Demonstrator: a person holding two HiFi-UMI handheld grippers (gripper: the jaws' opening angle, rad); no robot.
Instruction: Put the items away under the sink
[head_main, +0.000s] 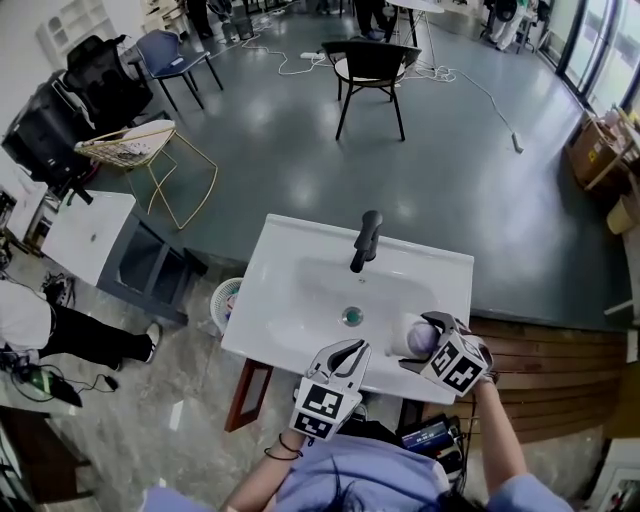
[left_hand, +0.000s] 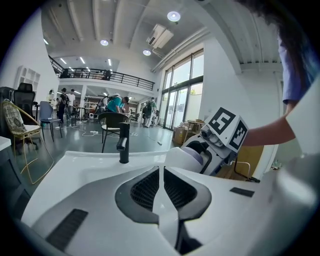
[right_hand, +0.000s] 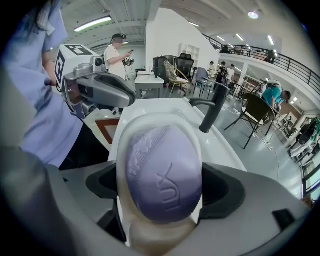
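Note:
A purple soap bar (right_hand: 162, 172) lies in a white soap dish (right_hand: 125, 142), and my right gripper (right_hand: 160, 192) is shut on the dish. In the head view the dish (head_main: 405, 335) and right gripper (head_main: 420, 342) hover over the right side of the white sink (head_main: 290, 300), near its front edge. My left gripper (head_main: 349, 348) is shut and holds nothing, just left of the dish over the sink's front rim. The left gripper view shows its jaws (left_hand: 161, 172) closed together, with the dish (left_hand: 182, 159) close on the right. The space under the sink is hidden.
A black faucet (head_main: 366, 240) stands at the back of the basin, above the drain (head_main: 351, 317). A small basket (head_main: 228, 300) sits on the floor left of the sink. A grey-white cabinet (head_main: 90, 235), a wire chair (head_main: 135, 145) and a black chair (head_main: 370, 65) stand farther off. Wooden boards (head_main: 545, 370) lie right.

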